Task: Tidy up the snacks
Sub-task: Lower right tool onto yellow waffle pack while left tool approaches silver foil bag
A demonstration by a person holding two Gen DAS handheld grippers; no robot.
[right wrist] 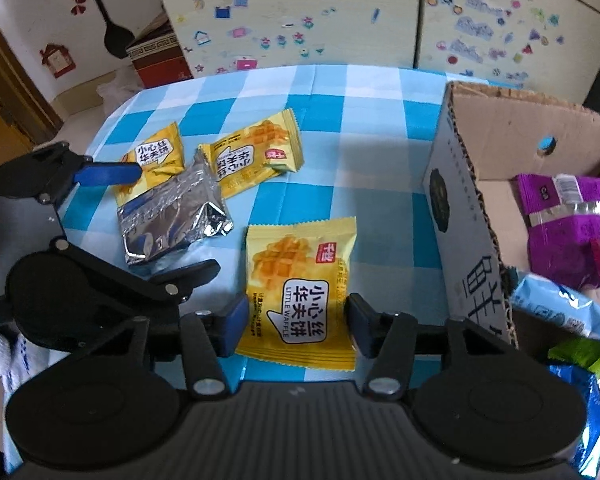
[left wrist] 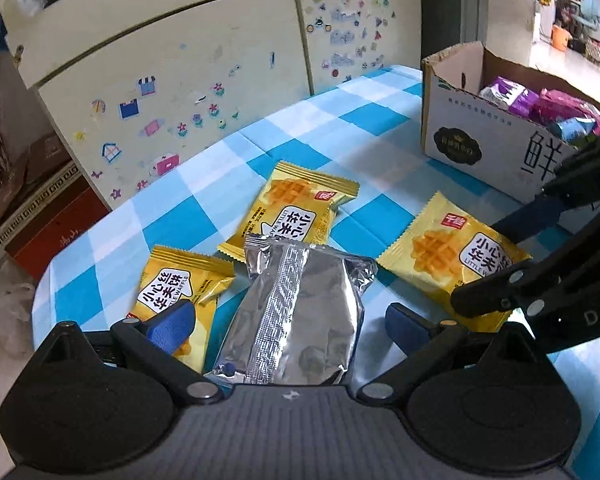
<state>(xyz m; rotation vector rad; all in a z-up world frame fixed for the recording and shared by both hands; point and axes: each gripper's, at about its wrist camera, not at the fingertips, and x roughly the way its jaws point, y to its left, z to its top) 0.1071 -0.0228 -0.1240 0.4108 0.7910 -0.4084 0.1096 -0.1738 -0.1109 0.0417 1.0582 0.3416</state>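
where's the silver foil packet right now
In the left wrist view the silver foil packet lies on the checked tablecloth between the left gripper fingers, overlapping two yellow waffle packets.

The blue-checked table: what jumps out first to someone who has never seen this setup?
On the blue-and-white checked tablecloth, three bright yellow waffle packets surround a crinkly silver foil packet. To the right stands an open cardboard box already holding purple, blue and green snack bags. Two black grippers with blue pads hover low: the left gripper straddles the foil packet, the right gripper a waffle packet.
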